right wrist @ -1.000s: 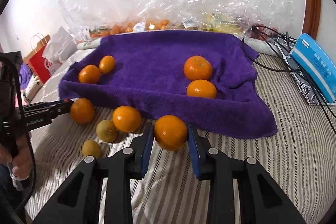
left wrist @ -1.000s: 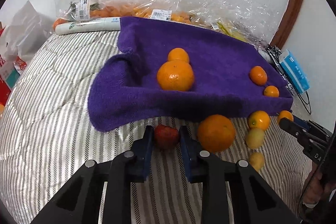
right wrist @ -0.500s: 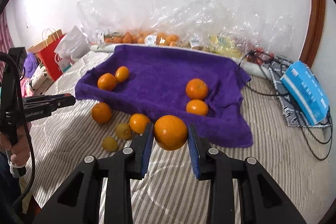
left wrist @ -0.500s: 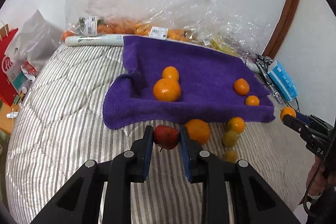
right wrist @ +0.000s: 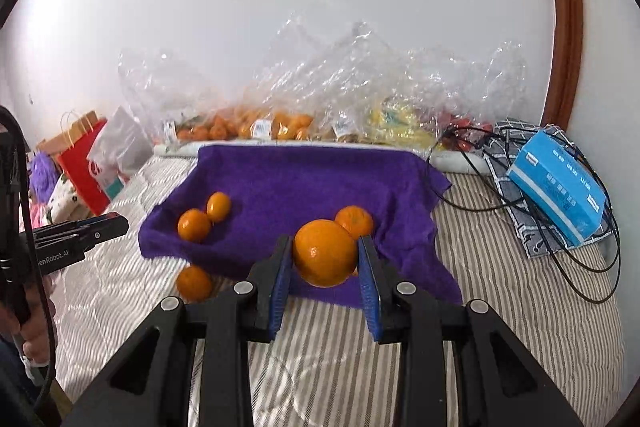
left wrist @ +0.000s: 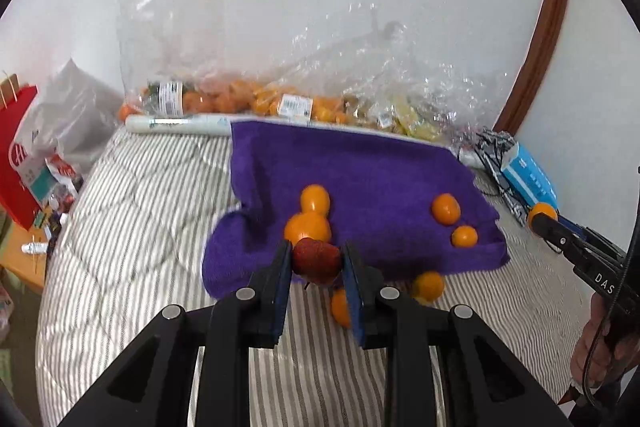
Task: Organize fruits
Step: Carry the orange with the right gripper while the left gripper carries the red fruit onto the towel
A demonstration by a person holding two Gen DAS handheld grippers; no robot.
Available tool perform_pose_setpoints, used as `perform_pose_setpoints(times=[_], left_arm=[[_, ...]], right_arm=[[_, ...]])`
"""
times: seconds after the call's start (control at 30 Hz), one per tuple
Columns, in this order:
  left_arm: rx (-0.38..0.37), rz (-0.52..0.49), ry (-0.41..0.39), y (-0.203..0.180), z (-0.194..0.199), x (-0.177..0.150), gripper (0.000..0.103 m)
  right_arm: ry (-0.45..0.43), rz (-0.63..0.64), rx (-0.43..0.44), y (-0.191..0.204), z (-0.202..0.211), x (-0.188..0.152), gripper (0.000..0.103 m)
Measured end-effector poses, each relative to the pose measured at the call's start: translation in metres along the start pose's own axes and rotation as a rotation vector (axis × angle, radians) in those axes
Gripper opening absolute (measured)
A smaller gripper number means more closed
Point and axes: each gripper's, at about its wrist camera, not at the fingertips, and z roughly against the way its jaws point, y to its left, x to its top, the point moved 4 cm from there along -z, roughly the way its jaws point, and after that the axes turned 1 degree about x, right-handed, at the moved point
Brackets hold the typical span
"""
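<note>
Both my grippers went up: left gripper (left wrist: 316, 261) squeezes one strawberry (left wrist: 316, 259), right gripper (right wrist: 325, 255) squeezes one orange (right wrist: 325, 253). Four oranges sit on the purple towel (left wrist: 372, 171); my fingers (left wrist: 354, 291) half-hide others below.

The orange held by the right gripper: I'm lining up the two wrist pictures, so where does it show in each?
Left wrist view: the orange is small at the far right edge, pinched at the tip of the right gripper.
Right wrist view: it sits large at centre, between the blue pads.
Shared landmark: the purple towel on the striped bedding, also seen here.
</note>
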Motion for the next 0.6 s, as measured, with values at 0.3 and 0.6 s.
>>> perform_pose_setpoints(times=[0.3, 0.6], left_arm=[[-0.007, 0.02, -0.038, 0.005, -0.008, 0.028, 0.024], [-0.019, 0.015, -0.019, 0.005, -0.038, 0.042, 0.024]], right_arm=[[-0.046, -0.032, -0.004, 0.001, -0.012, 0.027, 0.032], [-0.049, -0.03, -0.005, 0.003, -0.039, 0.041, 0.032]])
